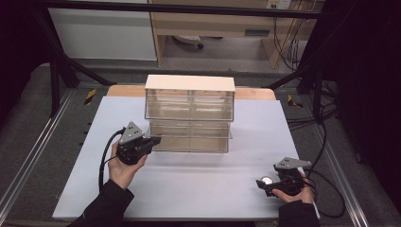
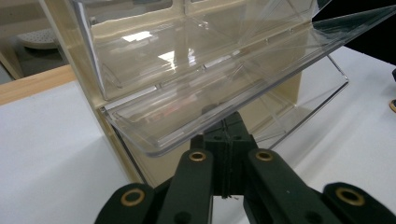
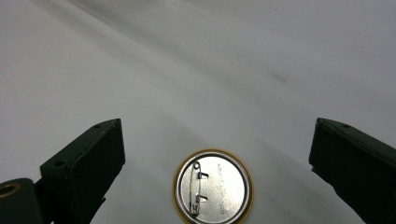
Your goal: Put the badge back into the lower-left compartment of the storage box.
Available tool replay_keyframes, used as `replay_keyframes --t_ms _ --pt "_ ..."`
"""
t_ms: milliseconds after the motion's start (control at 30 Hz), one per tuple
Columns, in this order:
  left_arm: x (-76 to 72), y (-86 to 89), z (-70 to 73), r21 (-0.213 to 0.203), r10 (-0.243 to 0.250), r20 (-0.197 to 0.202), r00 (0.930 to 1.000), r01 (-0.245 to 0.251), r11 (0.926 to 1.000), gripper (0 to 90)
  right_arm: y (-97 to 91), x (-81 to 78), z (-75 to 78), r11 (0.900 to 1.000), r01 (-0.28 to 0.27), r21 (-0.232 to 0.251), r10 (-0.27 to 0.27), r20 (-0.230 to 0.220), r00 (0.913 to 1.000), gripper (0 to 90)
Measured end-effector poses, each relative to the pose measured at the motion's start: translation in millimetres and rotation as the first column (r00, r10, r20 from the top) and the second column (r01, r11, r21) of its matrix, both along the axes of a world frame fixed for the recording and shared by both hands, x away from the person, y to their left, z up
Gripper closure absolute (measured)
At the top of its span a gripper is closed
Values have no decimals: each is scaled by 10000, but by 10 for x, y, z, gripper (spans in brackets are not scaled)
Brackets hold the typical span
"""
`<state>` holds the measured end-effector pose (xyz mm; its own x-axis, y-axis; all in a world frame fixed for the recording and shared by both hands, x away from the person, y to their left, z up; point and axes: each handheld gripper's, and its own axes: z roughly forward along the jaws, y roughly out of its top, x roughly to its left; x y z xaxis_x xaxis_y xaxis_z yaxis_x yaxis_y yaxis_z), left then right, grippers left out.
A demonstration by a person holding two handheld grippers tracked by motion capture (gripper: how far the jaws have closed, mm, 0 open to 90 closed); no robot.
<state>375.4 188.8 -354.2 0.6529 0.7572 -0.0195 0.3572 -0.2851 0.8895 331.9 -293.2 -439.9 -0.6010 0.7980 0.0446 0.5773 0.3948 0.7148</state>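
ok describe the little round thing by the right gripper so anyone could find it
On the white mat, look near the front right corner, far from the clear drawer cabinet. The badge lies flat between the right gripper's open fingers, back up: silver disc, gold rim, safety pin.

A small cabinet of clear, glossy plastic drawers (image 1: 189,116) shows bright reflections on its smooth walls; its frame and flat top are matt cream plastic. The tilted-out clear plastic drawer front (image 2: 224,102) is see-through and shiny, with a polished edge. The round pin badge (image 3: 213,186) lies back up: brushed silvery metal with a thin gold-coloured rim and a bare metal safety pin. The white table board (image 1: 189,189) looks smooth and matt, like laminate, and pale bare wood shows along its far edge. The black left gripper (image 2: 229,140) and black right gripper (image 3: 215,163) are matt plastic, the left one with small brass-coloured rivets.
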Motion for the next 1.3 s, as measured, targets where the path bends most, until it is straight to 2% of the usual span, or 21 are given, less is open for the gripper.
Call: replay_keyframes --t_ms 133,233,300,433,833,1300 --pt "13 2 6 -69 -12 1 10000 12 10000 896 -5 -28 3 10000 7 -90 -7 -14 10000 77" --pt "9 -8 10 98 22 107 9999 -23 9999 896 -5 -48 -6 9997 -2 -238 1 -53 10000 103" --pt "10 -6 10 62 20 100 9999 -21 10000 896 -3 -58 -15 9993 39 -383 -42 -89 10000 121" --pt "17 -5 18 26 18 137 9999 -19 10000 895 -6 -83 -48 9971 38 -757 -49 -150 9999 199" --pt "33 8 -13 -81 99 7 10000 -99 9999 896 -31 -71 -69 9978 -43 -655 24 -294 9996 389" --pt "31 10 -10 -135 112 63 9999 -111 9998 896 -20 -74 -74 9970 -158 -759 129 -389 9992 452"
